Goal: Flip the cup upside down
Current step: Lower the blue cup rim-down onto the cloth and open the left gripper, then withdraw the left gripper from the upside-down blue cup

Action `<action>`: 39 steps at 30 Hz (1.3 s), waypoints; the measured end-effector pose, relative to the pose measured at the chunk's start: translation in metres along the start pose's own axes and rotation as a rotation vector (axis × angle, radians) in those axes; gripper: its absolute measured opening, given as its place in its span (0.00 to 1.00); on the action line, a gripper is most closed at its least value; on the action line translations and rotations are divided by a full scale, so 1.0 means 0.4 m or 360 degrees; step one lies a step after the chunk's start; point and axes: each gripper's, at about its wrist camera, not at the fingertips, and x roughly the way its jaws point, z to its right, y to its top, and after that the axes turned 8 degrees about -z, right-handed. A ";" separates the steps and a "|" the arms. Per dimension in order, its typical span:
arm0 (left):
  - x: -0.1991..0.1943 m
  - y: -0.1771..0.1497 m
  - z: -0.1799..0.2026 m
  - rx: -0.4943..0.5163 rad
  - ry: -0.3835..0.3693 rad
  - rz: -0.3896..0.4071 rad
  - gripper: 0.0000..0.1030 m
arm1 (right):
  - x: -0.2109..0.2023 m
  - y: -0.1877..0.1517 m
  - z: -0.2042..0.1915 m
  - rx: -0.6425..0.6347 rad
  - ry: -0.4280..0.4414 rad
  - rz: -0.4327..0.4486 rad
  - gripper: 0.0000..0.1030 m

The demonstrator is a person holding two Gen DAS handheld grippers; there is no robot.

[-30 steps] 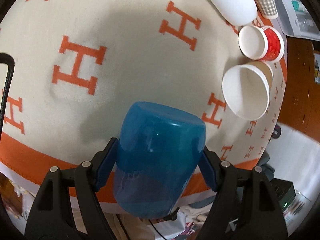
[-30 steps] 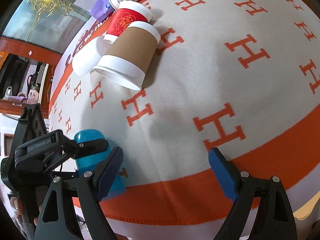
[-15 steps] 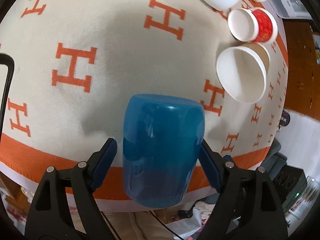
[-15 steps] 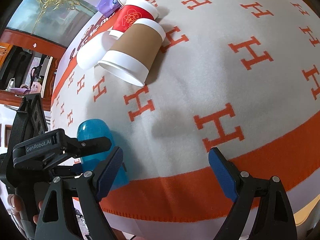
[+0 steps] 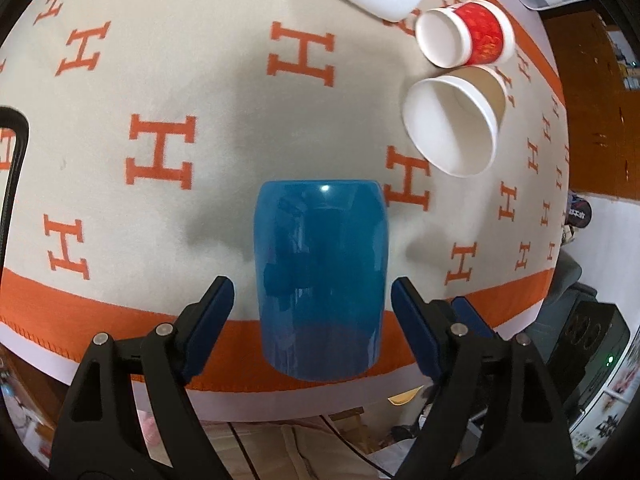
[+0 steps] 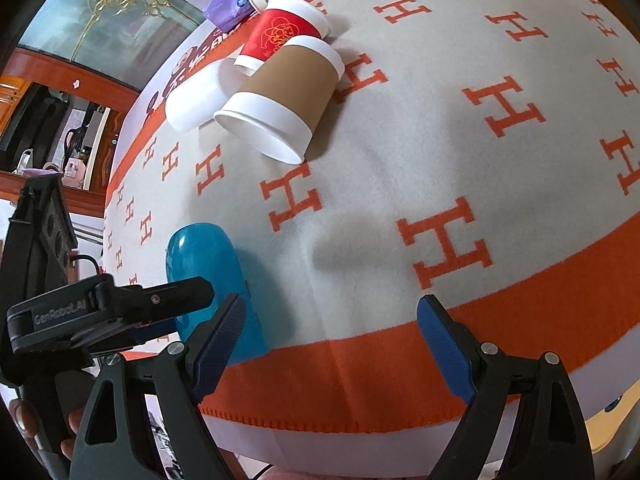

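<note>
We see the blue cup (image 5: 320, 280) standing upside down on the cloth (image 5: 224, 92), near its orange border, with the closed bottom facing up. The left gripper (image 5: 312, 308) has its 2 fingers spread now, and a small gap shows on each side of the cup; 1 second ago these pads were pressed on the cup and held it tilted above the cloth. From the right wrist view the blue cup (image 6: 212, 280) sits just behind the left gripper's black body. The right gripper (image 6: 332, 344) hangs over the orange border with its fingers wide apart and holds nothing, the same as before. Farther on the cloth lie the brown-sleeved cup (image 6: 280, 104), the red cup (image 6: 284, 32) and the white cup (image 6: 196, 96), all on their sides and unchanged.
</note>
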 end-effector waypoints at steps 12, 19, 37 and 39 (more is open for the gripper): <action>-0.058 -0.037 -0.026 0.0071 0.0023 0.0102 0.76 | -0.020 -0.023 -0.010 -0.0049 -0.0014 0.0018 0.86; -0.095 -0.064 -0.041 0.0096 0.0032 0.0181 0.76 | -0.047 -0.042 -0.018 -0.0091 -0.0022 0.0040 0.86; -0.257 -0.222 -0.074 0.0209 0.0174 0.0698 0.76 | -0.188 -0.099 -0.093 -0.0353 -0.0019 0.0094 0.86; -0.266 -0.237 -0.078 0.0209 0.0208 0.0766 0.76 | -0.201 -0.101 -0.103 -0.0383 -0.0011 0.0101 0.86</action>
